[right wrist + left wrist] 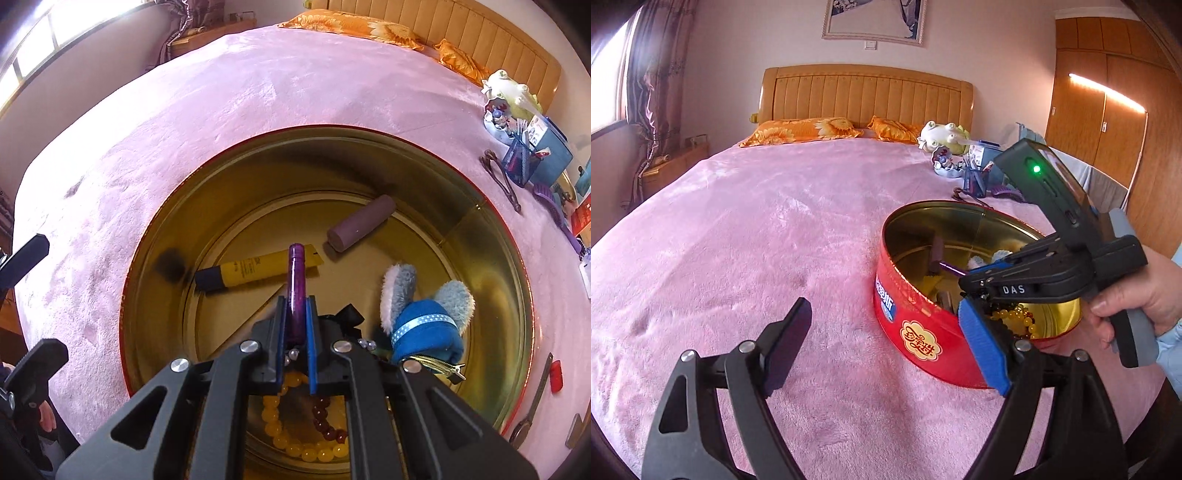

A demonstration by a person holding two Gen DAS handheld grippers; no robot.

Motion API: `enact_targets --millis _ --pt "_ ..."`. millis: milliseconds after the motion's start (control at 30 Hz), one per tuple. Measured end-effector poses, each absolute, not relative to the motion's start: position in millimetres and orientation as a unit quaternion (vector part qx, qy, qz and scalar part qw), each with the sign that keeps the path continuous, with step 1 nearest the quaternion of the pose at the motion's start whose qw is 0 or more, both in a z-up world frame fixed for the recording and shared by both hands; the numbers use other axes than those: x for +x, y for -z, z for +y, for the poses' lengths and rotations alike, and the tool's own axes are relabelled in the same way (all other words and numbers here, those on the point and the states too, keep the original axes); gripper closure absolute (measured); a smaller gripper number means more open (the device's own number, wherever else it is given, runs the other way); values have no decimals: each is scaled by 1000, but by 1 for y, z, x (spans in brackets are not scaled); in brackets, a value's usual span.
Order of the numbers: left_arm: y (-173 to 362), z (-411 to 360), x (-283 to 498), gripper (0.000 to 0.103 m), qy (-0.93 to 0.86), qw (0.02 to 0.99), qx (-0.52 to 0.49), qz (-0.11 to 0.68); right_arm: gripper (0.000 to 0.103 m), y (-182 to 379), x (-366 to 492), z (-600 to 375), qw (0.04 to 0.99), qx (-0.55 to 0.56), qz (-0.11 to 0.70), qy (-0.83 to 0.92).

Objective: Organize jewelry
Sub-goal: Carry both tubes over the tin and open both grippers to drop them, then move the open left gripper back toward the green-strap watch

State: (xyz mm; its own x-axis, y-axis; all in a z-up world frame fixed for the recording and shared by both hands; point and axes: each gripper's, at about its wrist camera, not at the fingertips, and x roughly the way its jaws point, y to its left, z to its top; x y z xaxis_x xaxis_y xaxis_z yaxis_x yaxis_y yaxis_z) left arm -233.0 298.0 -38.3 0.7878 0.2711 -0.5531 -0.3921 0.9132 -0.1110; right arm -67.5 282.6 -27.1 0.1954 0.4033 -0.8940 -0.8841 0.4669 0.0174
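Note:
A round red tin (916, 332) with a gold inside (480, 258) stands on the pink bed. My right gripper (296, 317) is over the tin, shut on a purple glittery hair clip (296, 280) that sticks out ahead of its pads; it also shows in the left wrist view (964, 275). Inside the tin lie a yellow tube (255, 271), a mauve cylinder (360, 223), a blue plush hair clip (424, 317), a yellow bead bracelet (295, 443) and a dark red bead bracelet (325, 417). My left gripper (886, 347) is open and empty, just left of the tin.
The pink blanket (757, 240) covers the bed. At the far right edge lie a pen holder (975, 181), a white plush toy (942, 136), a brown hair clip (498, 177), a purple comb (554, 210) and small boxes. A wardrobe (1108, 110) stands to the right.

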Motion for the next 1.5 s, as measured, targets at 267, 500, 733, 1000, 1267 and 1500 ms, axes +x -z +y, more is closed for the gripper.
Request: enact_targets --millis 267,500,733,1000,1267,1500 --pt "33 289 -232 23 -168 941 -105 274 52 2 -68 252 754 -237 416 -450" --pt "23 264 -221 23 -151 945 -80 280 7 -38 -78 163 819 -162 332 -440" --pt "16 224 -201 23 -117 948 -53 292 4 -39 -77 57 869 -96 313 -370" --pt "16 160 -172 23 -66 945 -3 321 4 -5 -52 -39 890 -68 345 -290" --pt "21 94 -134 23 30 940 -2 341 4 15 -41 -113 898 -56 364 -242" --pt "39 54 -91 23 97 922 -18 375 4 26 -43 -155 903 -34 371 -216"
